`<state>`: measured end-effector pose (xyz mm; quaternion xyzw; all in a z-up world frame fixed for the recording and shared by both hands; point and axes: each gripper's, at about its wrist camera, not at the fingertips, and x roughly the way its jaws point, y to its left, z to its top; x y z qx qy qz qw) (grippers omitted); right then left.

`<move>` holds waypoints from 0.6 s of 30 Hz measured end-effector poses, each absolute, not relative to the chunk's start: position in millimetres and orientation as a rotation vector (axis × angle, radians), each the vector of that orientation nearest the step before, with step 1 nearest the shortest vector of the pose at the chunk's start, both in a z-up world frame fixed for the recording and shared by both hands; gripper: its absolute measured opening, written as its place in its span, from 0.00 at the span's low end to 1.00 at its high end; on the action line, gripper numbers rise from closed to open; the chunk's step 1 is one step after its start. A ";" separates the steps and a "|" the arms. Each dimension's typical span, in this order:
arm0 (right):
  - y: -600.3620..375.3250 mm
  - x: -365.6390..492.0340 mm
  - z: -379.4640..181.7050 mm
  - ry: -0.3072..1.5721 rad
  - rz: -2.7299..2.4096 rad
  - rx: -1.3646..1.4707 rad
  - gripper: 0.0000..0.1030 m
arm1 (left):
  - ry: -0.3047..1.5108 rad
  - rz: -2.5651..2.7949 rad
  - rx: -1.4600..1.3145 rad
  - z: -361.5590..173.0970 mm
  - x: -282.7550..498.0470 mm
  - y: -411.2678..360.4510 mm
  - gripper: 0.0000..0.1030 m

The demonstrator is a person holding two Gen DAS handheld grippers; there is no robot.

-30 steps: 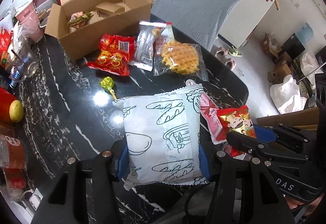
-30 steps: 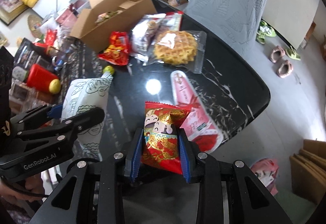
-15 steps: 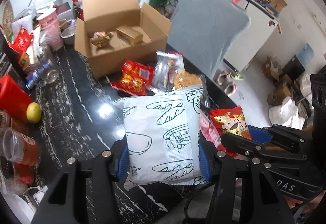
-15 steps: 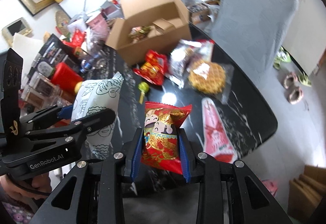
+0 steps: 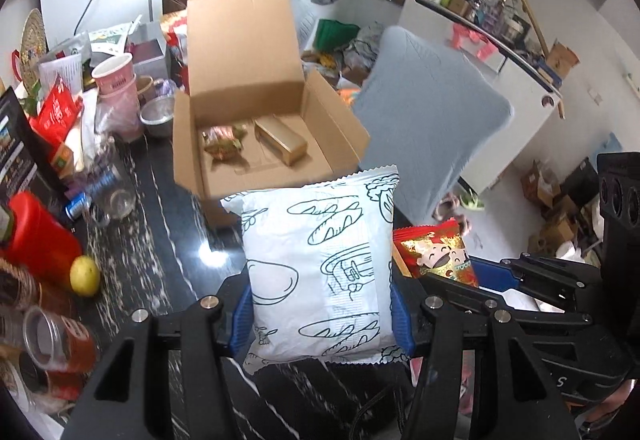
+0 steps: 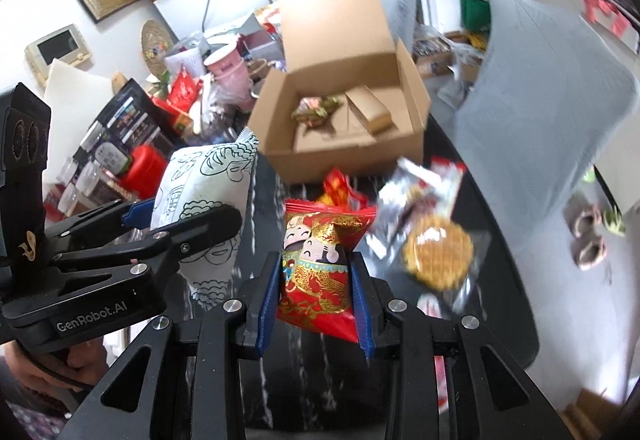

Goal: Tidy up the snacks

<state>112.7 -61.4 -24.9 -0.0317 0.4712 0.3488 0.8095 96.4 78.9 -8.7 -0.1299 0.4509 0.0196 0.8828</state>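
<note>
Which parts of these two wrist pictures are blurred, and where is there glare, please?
Left wrist view: the white bread packet is sharp, the black table streaked, with a bright glare spot beside the packet. Right wrist view: the red snack packet is crisp; the waffle and foil packets smear.

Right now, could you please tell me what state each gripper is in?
Left gripper: closed on the white bread packet.
Right gripper: closed on the red snack packet.
</note>
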 end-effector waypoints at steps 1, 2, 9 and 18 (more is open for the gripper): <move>-55.6 122.1 -21.7 1.002 0.755 -0.072 0.31 | 0.930 0.049 -0.270 -6.0 104.5 84.4 0.53; -51.5 128.6 -19.5 0.997 0.761 -0.074 0.31 | 0.923 0.056 -0.268 -4.1 111.2 89.0 0.53; -22.7 183.1 -8.4 0.973 0.807 -0.097 0.32 | 0.898 0.103 -0.280 0.4 158.3 118.3 0.53; 11.6 253.1 -13.6 0.957 0.823 -0.132 0.32 | 0.907 0.151 -0.293 -10.7 220.3 151.7 0.53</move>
